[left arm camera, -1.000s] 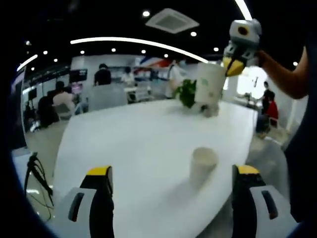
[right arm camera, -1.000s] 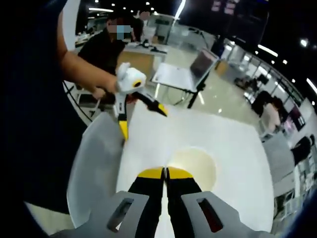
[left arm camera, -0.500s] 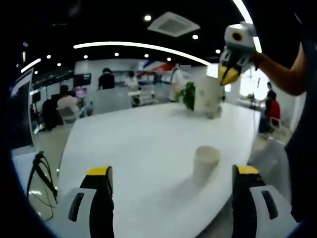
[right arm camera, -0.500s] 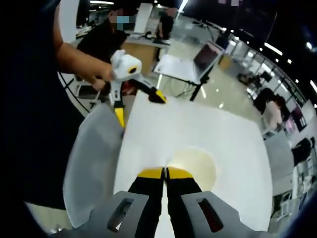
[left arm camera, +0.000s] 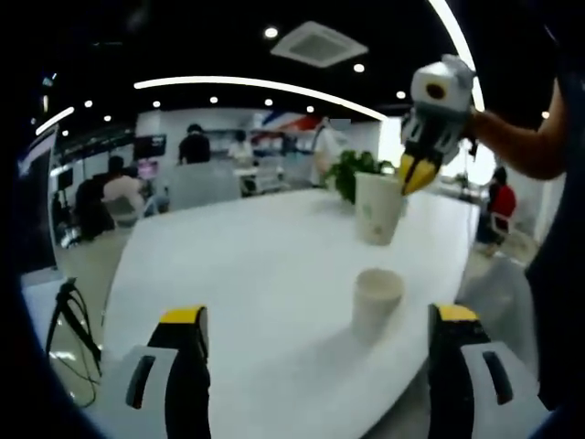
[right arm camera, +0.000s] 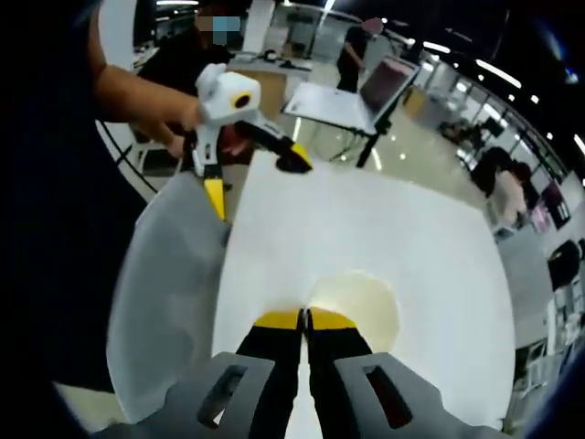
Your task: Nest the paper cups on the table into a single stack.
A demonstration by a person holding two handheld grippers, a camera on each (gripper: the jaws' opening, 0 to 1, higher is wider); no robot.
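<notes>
- In the right gripper view, the right gripper (right arm camera: 306,320) has its two yellow-tipped jaws pressed together on the near rim of a paper cup (right arm camera: 361,306), whose cream-coloured open mouth shows just past the tips at about 1 o'clock.
- In the left gripper view the same right gripper (left arm camera: 413,172) comes in at 2 o'clock, tips down, pinching the rim of that held cup (left arm camera: 377,208), which hangs upright above the white table (left arm camera: 247,274).
- The left gripper (left arm camera: 315,320) has its jaws wide apart, rising at 7 and 5 o'clock, with nothing between them.
- A second paper cup (left arm camera: 376,304) stands upright on the table, mouth up, near the right-hand jaw at about 4 o'clock from the view's centre; the held cup is beyond it, toward 1 o'clock, and the two do not touch.
- In the right gripper view the left gripper (right arm camera: 254,165) shows at 11 o'clock, held by a hand (right arm camera: 174,119), its yellow tips spread.
- A green plant (left arm camera: 352,171) stands behind the held cup at the table's far edge.
- Beyond the table is an open office: seated people (left arm camera: 114,187) at 9 o'clock in the left gripper view, and a laptop (right arm camera: 366,96) on a stand at 12 o'clock in the right gripper view.
</notes>
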